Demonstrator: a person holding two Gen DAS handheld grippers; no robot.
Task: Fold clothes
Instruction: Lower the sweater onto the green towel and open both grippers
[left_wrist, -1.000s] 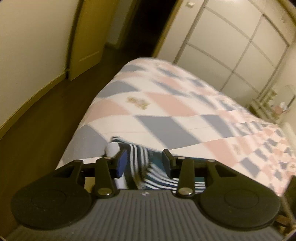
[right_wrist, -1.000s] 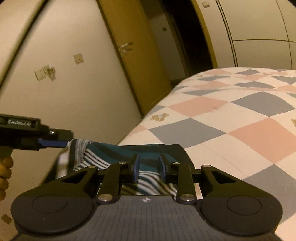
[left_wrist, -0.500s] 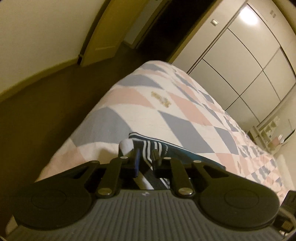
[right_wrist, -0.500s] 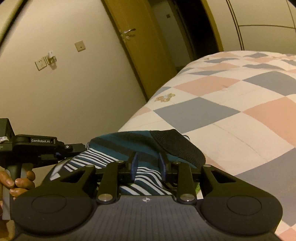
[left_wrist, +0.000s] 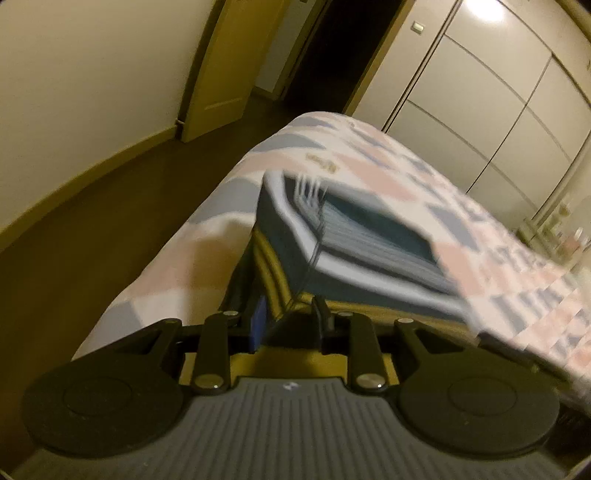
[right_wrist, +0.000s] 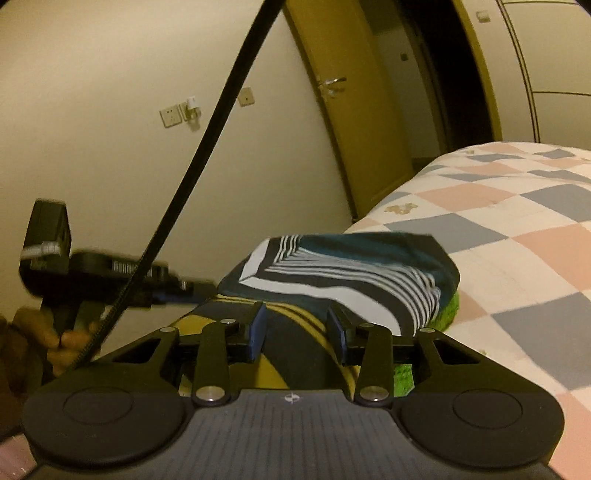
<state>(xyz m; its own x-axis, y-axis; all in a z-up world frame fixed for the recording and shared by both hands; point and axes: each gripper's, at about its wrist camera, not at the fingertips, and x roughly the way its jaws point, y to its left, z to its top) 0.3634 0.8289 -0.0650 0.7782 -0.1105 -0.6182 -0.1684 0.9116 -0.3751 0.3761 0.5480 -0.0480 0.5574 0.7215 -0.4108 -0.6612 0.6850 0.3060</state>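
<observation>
A teal garment (left_wrist: 369, 229) with white stripes and yellow bands lies folded on the near corner of the bed (left_wrist: 207, 251); it is blurred in the left wrist view. My left gripper (left_wrist: 290, 323) is at its near edge, jaws parted, with dark cloth still between the fingers. In the right wrist view the garment (right_wrist: 351, 266) lies just ahead. My right gripper (right_wrist: 297, 326) is open over its yellow-banded near part. The left gripper (right_wrist: 173, 291) points at the garment's left edge, held by a hand (right_wrist: 62, 339).
The bed's checked pink, grey and white quilt (right_wrist: 517, 229) stretches away to the right. A bright green cloth (right_wrist: 448, 306) peeks out under the garment. A black cable (right_wrist: 221, 110) crosses the right wrist view. A wooden door (right_wrist: 354, 110), dark floor (left_wrist: 92, 229) and wardrobe (left_wrist: 480, 92) surround the bed.
Both grippers' jaws have widened since half a second ago, when they were shut on the garment. The garment's top has gone forward onto the bed. The left gripper is moving fast.
</observation>
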